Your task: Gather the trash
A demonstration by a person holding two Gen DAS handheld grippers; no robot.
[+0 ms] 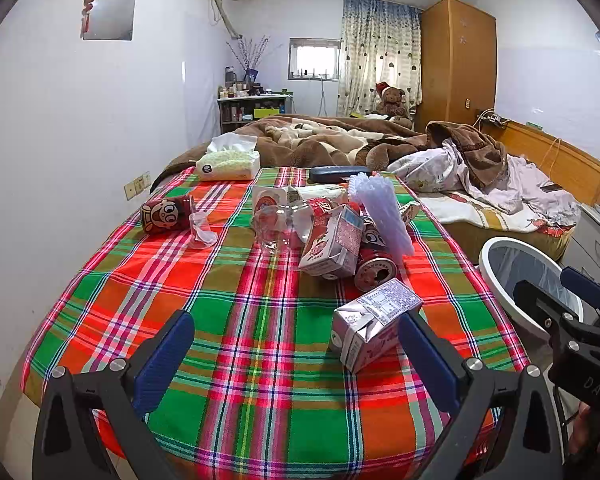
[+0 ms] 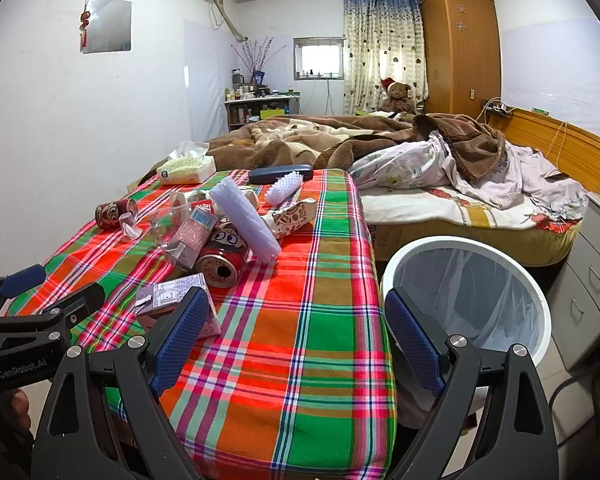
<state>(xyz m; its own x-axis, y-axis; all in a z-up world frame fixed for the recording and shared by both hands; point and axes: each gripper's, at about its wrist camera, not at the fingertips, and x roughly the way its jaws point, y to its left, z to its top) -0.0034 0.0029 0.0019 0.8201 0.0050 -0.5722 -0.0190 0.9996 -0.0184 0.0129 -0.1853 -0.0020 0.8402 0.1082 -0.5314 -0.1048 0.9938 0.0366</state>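
Trash lies on a plaid-covered table (image 1: 260, 320): a silver drink carton (image 1: 374, 322) nearest, a second carton (image 1: 332, 246), a red can (image 1: 374, 270), another red can (image 1: 166, 214) at far left, crushed clear plastic (image 1: 274, 226) and a ribbed white plastic piece (image 1: 384, 212). My left gripper (image 1: 296, 348) is open, its right finger beside the near carton. My right gripper (image 2: 296, 336) is open over the table's right edge, next to a white bin (image 2: 472, 292) with a clear liner. The near carton (image 2: 176, 304) sits just behind its left finger.
A tissue pack (image 1: 228, 164) and a dark case (image 1: 340, 174) lie at the table's far end. A bed with rumpled blankets (image 1: 440, 160) stands behind and right. White drawers (image 2: 592, 272) stand right of the bin. A white wall runs along the left.
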